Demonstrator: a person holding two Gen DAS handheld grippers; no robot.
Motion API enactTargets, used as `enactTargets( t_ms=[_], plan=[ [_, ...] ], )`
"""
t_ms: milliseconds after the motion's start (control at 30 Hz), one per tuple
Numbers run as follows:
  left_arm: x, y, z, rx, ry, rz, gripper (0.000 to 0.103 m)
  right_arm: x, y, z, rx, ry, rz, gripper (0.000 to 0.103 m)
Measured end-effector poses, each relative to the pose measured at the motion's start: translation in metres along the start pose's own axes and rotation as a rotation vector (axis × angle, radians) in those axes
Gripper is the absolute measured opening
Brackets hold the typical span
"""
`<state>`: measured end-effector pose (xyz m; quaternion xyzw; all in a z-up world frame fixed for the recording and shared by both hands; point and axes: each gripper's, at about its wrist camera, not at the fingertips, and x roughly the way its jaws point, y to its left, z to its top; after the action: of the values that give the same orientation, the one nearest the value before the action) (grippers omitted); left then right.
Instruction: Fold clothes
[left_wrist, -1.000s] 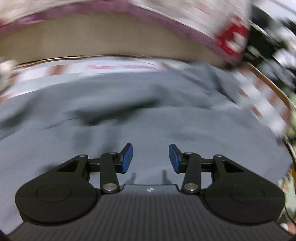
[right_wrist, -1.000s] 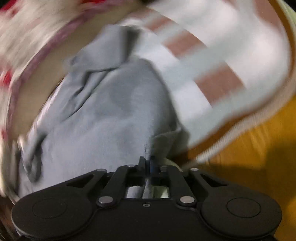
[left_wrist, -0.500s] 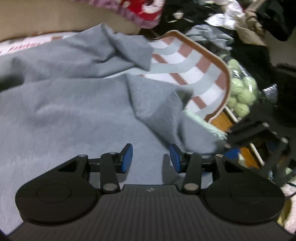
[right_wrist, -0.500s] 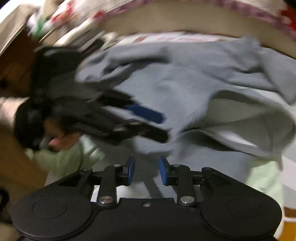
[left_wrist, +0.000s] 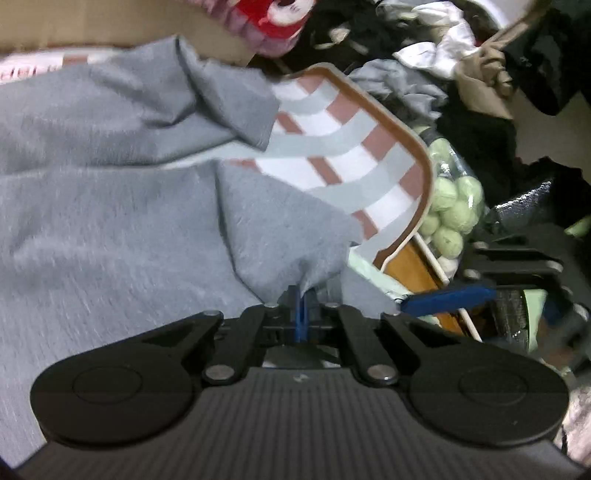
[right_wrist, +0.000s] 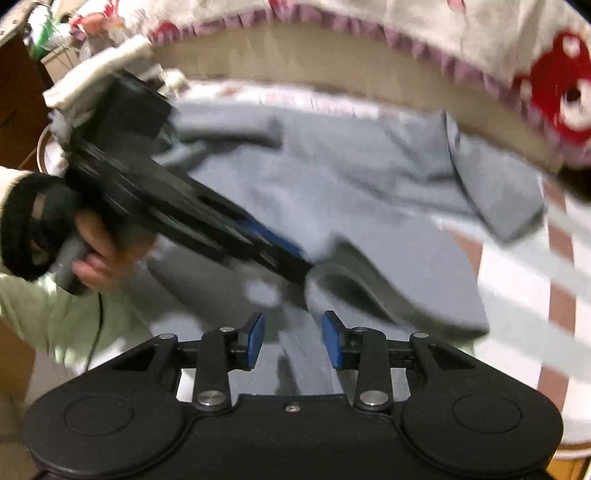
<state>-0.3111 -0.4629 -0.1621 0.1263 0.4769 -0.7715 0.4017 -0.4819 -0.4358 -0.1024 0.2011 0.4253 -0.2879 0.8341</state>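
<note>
A grey garment (left_wrist: 110, 229) lies spread over a striped mat (left_wrist: 354, 162). My left gripper (left_wrist: 302, 295) is shut on a raised corner of the grey garment near the mat's right edge. My right gripper (right_wrist: 291, 338) is open and empty just above the grey garment (right_wrist: 369, 206). In the right wrist view the left gripper (right_wrist: 308, 267) reaches in from the left, held by a hand (right_wrist: 96, 254), pinching a fold of the cloth. In the left wrist view one blue pad of the right gripper (left_wrist: 447, 297) shows at the right.
A bag of green balls (left_wrist: 450, 210) sits beside the mat's right edge. A heap of dark and light clothes (left_wrist: 424, 62) lies beyond it. A red and white patterned cloth (right_wrist: 554, 96) hangs along the far side.
My left gripper has shut on the raised corner of the grey garment. My right gripper, which let go of the cloth a second ago, has opened wider and stays empty.
</note>
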Motion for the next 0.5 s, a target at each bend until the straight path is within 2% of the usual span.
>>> enactTargets(
  t_ms=[67,167,233,267,300,367,500],
  plan=[
    [-0.004,0.006,0.0,-0.046,-0.025,-0.023,0.001,0.004,0.012,0.004,-0.064,-0.007,-0.007,0.039],
    [-0.01,0.008,-0.002,-0.054,-0.046,-0.013,0.001,0.028,0.001,0.0,-0.077,0.061,-0.021,0.038],
    [-0.015,0.009,-0.004,-0.061,-0.055,-0.008,0.001,0.033,-0.022,-0.005,0.001,0.079,-0.037,0.036],
    [-0.016,0.008,-0.005,-0.058,-0.056,-0.012,0.001,0.034,-0.035,-0.008,0.045,0.086,-0.045,0.027],
    [-0.017,0.008,-0.006,-0.054,-0.056,-0.014,0.001,0.036,-0.047,-0.011,0.089,0.093,-0.052,0.014],
    [-0.015,0.004,-0.006,-0.039,-0.053,-0.013,0.001,0.029,-0.06,-0.017,0.154,0.071,-0.012,0.01],
    [-0.019,-0.005,-0.004,0.009,-0.071,0.003,0.001,0.013,-0.082,-0.027,0.276,0.017,0.084,0.009]
  ],
)
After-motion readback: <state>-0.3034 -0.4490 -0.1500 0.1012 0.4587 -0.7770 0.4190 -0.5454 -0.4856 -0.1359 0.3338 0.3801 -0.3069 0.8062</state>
